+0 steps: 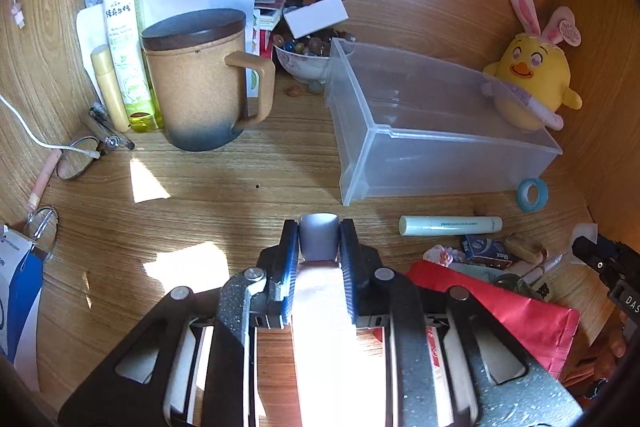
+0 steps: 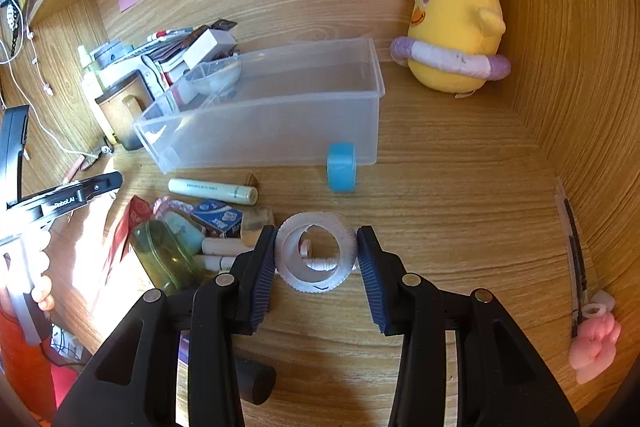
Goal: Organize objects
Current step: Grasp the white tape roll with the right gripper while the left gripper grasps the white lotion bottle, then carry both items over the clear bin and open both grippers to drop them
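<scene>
Clamped tight in the left hand-held gripper (image 1: 319, 247): a small tube with a smooth grey cap (image 1: 319, 235), held in front of the clear bin (image 1: 440, 163). Squeezed between the ribbed blue pads of the right hand-held gripper (image 2: 316, 259): a white tape roll (image 2: 316, 255), round with a bumpy rim and a big hole, also in front of the bin. Both picked, neither put away yet. Nothing inside the clear bin so far, so barely started by the look of it. Long, see-through plastic box with thin, shiny walls, sitting on the wood-grain worktop (image 2: 440, 211). Touching its front wall: a blue tape roll (image 2: 341, 166). Just in front of the bin: a pale green tube (image 2: 213, 190), a small blue carton (image 2: 218, 217), a green glass bottle (image 2: 168, 255) and a red pouch (image 1: 500, 303), all still waiting. Left of the bin: a rough brown mug (image 1: 200, 79) with a dark lid. Right of the bin: a soft yellow chick toy (image 2: 454, 27) with bunny ears.
</scene>
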`<state>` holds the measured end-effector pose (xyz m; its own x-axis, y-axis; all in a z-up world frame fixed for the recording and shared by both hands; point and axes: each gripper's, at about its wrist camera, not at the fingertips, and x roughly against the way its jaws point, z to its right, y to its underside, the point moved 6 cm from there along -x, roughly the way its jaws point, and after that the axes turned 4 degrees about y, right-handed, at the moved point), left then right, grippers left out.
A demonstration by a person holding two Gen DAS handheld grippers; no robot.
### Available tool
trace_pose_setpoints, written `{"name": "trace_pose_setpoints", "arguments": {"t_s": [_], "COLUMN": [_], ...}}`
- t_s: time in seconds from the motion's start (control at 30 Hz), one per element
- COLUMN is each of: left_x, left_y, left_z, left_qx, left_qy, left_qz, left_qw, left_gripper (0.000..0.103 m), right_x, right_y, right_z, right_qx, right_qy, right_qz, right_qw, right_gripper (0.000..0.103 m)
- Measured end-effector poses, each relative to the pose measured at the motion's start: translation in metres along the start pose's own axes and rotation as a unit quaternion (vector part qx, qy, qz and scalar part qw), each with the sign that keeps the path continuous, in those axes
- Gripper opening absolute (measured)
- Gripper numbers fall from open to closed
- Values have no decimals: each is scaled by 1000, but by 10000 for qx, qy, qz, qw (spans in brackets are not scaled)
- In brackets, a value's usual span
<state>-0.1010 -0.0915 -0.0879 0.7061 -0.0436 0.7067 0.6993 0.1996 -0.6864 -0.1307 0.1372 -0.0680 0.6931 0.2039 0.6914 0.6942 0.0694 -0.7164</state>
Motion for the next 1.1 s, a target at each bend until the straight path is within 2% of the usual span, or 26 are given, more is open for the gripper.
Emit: {"name": "trace_pose_setpoints", "arguments": {"t_s": [0.33,0.67,1.1], "left_x": [42,77,95], "left_y": [-24,-54,-93], "left_z": [0,14,53], "left_qx": [42,-104,-439], "left_qy": [-116,-54,304], "left_qz": [659,1233,1519], "left_qw": [9978,9923,9870], "left_gripper": [20,20,20], "right_x": [11,16,15], "right_y": [-27,-51,-91], "right_z": [-2,-9,-16], "right_qx": [53,164,318], "right_qy": [7,-74,-244], "right_qz": [400,680,915], "right_qw": [9992,9975,9950], "right_gripper": [37,37,37]}}
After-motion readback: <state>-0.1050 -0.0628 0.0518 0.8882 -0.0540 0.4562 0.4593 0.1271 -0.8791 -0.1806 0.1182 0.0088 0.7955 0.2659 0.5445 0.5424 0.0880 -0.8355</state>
